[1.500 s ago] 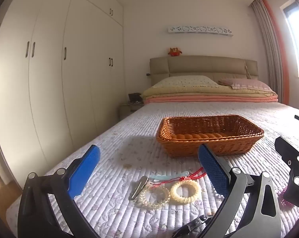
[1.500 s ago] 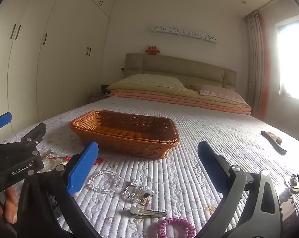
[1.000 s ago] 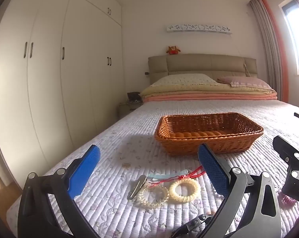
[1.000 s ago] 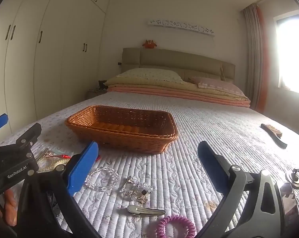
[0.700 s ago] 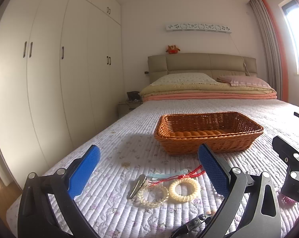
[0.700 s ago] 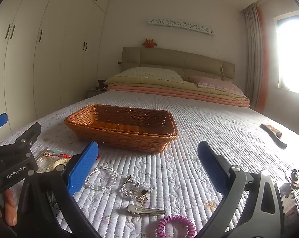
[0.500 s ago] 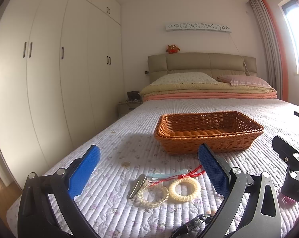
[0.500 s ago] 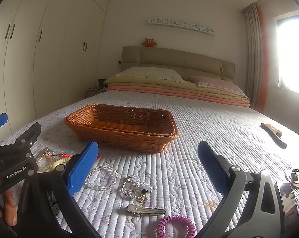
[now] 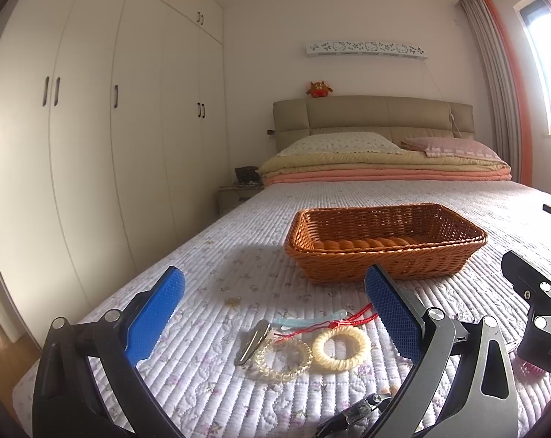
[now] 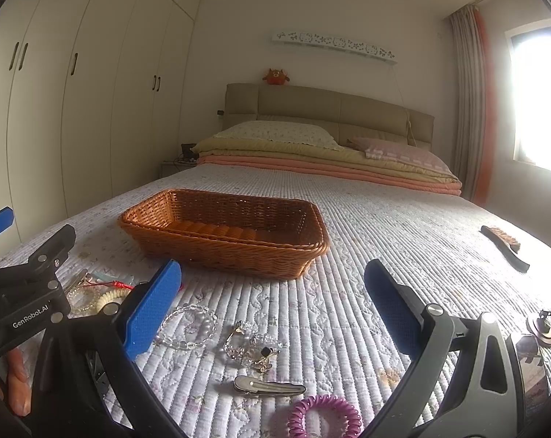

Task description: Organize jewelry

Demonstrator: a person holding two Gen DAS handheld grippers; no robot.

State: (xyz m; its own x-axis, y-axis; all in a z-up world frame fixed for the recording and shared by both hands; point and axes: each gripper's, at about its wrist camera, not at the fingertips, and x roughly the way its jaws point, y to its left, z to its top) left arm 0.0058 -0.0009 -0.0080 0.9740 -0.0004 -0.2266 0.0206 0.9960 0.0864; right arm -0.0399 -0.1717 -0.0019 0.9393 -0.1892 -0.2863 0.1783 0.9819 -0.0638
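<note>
Both views have barely shifted; cream ring [image 9: 340, 345] lies between the left gripper's [image 9: 272, 306] wide, empty jaws.

The purple coil hair tie [image 10: 324, 416] is cut off by the bottom edge.

A wicker basket [image 9: 385, 241] sits mid-bed with its top open, bare quilt [image 10: 403, 226] all around it. Small jewelry clutters the near quilt: a cream ring [image 9: 341, 344], a beaded bracelet [image 9: 282, 358] and a metal clip [image 9: 252, 336] lie touching in one group; a clear bracelet [image 10: 188, 328], a second clip [image 10: 268, 387] and a purple coil [image 10: 324, 416] lie further right. A brush [image 10: 503, 242] lies far right.
</note>
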